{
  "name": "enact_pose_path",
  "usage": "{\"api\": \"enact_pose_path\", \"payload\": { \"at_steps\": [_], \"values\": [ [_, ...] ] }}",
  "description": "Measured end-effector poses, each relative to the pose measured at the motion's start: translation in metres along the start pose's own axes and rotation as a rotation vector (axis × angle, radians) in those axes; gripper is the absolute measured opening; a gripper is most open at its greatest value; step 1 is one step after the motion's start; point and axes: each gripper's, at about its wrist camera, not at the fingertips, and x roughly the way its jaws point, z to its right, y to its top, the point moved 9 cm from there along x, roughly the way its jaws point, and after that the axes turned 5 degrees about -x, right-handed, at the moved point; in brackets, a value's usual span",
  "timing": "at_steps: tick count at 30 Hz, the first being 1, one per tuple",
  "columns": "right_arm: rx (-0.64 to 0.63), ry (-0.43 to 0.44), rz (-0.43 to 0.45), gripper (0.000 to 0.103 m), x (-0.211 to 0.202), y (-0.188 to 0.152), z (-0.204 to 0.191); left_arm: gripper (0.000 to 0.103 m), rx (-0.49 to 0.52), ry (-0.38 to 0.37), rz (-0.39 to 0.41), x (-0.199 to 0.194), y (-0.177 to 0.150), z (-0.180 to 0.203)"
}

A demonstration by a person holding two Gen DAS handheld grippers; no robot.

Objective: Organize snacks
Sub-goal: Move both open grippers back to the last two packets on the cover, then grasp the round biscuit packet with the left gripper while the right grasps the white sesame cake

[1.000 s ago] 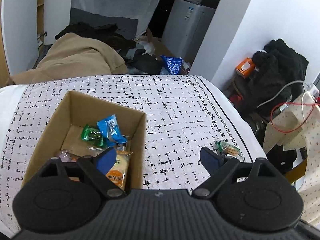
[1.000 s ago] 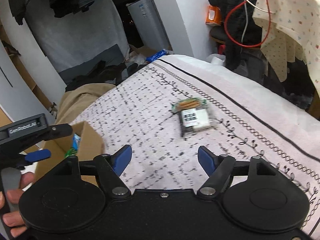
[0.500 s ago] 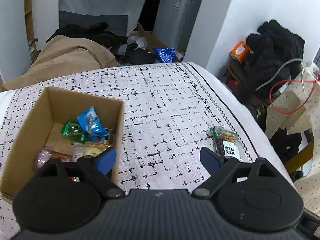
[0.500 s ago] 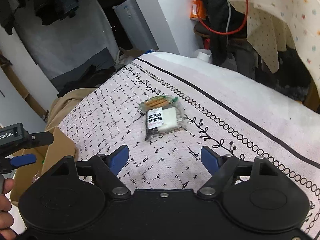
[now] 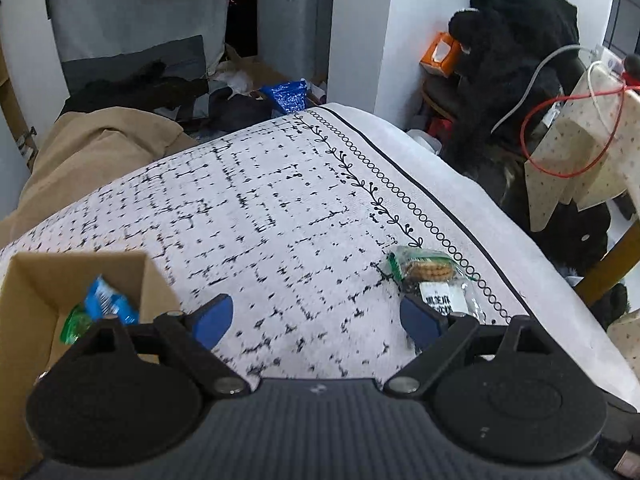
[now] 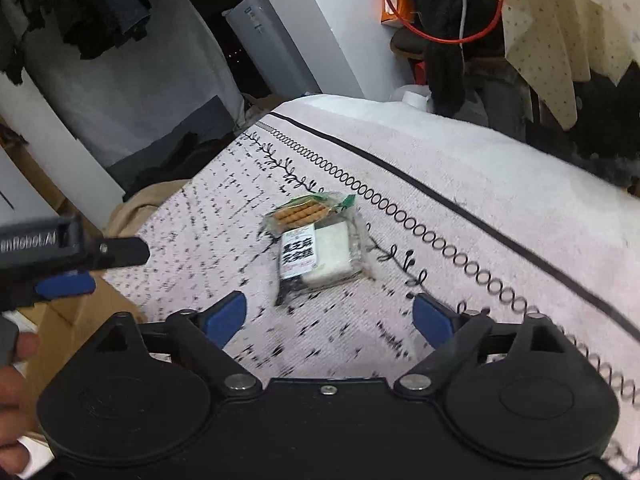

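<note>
1. Closest in, the right hand-held gripper [image 6: 328, 318] hangs over the patterned cloth with its blue fingertips [image 6: 226, 316] spread wide and nothing between them.
2. Same story on the left: the left hand-held gripper [image 5: 316, 320] is spread wide and empty, its right blue tip just beside the near end of the snack packet [image 5: 434, 276].
3. At the left edge of the right wrist view, a person's hand [image 6: 12, 392] grips the handle of the other tool, and its blue finger [image 6: 66, 284] pokes in above the cardboard.
4. The cardboard box [image 5: 24, 312] sits at the near left on the surface [image 5: 248, 216], open-topped; inside I can see a blue wrapper [image 5: 108, 302] and a green wrapper [image 5: 76, 322].
5. There's the target: the snack packet [image 6: 316, 240], clear plastic with a row of biscuits at its far end, a white block and a printed label, lies flat just ahead of the right gripper's open tips and well apart from the box.
6. It rests against the leafy vine and ring border [image 6: 420, 224] printed on the cloth.
7. Beyond the surface's far edge: a tan blanket [image 5: 92, 148], a blue bag [image 5: 286, 94] on the floor, a white appliance [image 5: 296, 16], an orange tissue box [image 5: 440, 52] and a red cable [image 5: 568, 136].
</note>
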Motion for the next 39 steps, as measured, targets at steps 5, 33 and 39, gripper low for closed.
{"api": "enact_pose_path", "payload": {
  "at_steps": [5,33,39],
  "values": [
    [-0.016,0.003,-0.014,0.092,0.020,0.007,0.004,0.090,0.026,-0.009,-0.006,0.023,0.010,0.014],
    [-0.010,0.042,-0.050,0.049,0.031,0.012,0.027,0.090,0.081,-0.170,-0.097,0.109,0.006,0.102],
    [0.015,-0.013,-0.060,0.051,0.017,0.010,0.046,0.090,0.123,-0.142,-0.118,0.124,-0.003,0.122]
  ]
}}
